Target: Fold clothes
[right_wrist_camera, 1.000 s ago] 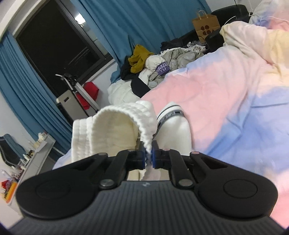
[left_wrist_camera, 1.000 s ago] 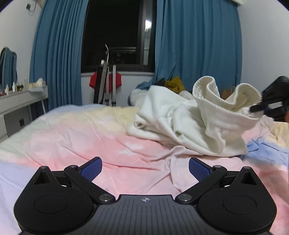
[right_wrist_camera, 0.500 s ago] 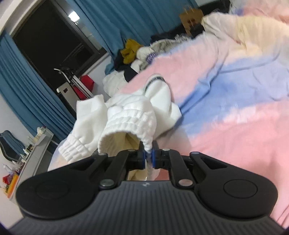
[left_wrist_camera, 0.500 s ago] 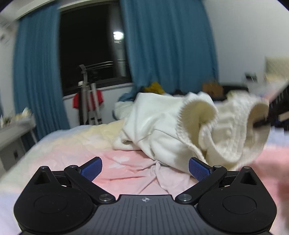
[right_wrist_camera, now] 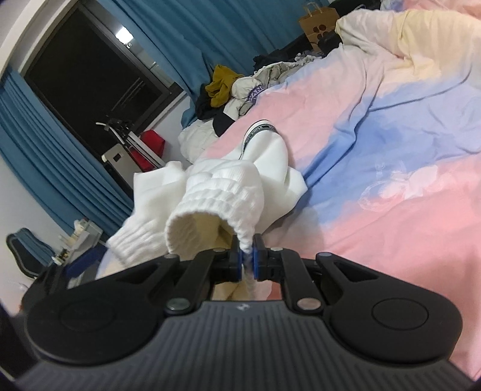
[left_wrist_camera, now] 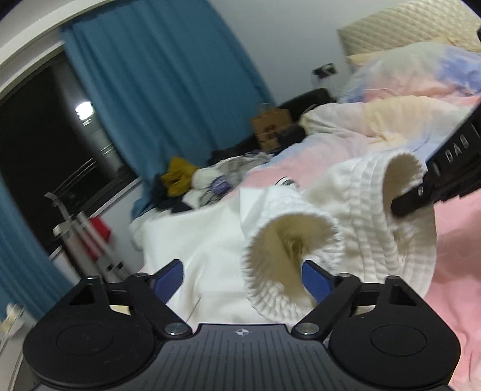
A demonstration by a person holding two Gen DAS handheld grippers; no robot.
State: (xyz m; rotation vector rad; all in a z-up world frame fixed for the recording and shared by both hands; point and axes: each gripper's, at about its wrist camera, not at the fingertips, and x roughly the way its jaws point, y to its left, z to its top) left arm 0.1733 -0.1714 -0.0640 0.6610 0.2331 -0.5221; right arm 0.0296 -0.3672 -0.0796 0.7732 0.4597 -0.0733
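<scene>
**Desk:** What is happening on the pastel bedspread (right_wrist_camera: pixel 390 210)?

**Photographer:** The right gripper (right_wrist_camera: pixel 246 260) is pinching the ribbed edge of a white sweatshirt (right_wrist_camera: pixel 228 186), its blue pads closed tight on a sliver of knit. The garment is lying bunched on the bed, trailing away from that gripper toward the window side.

**Desk:** And the left gripper?

**Photographer:** The left gripper (left_wrist_camera: pixel 242 275) is spread wide and holding nothing. A second ribbed opening (left_wrist_camera: pixel 291 255) of the same white sweatshirt (left_wrist_camera: pixel 210 246) is gaping just ahead of it, a little right of centre, its near rim sitting beside the right-hand pad (left_wrist_camera: pixel 315 276).

**Desk:** So which way does the next move turn?

**Photographer:** I would say the left one is the nearer to that free opening; it seems to need only a slight shift rightward before closing on the rim. The two held points would then run roughly across the bed.

**Desk:** Anything in the way?

**Photographer:** The sweatshirt's own slack folds are crowding between the pads. A heap of clothes (right_wrist_camera: pixel 240 87), a paper bag (right_wrist_camera: pixel 318 18) and blue curtains (left_wrist_camera: pixel 168 105) are standing well apart.
</scene>
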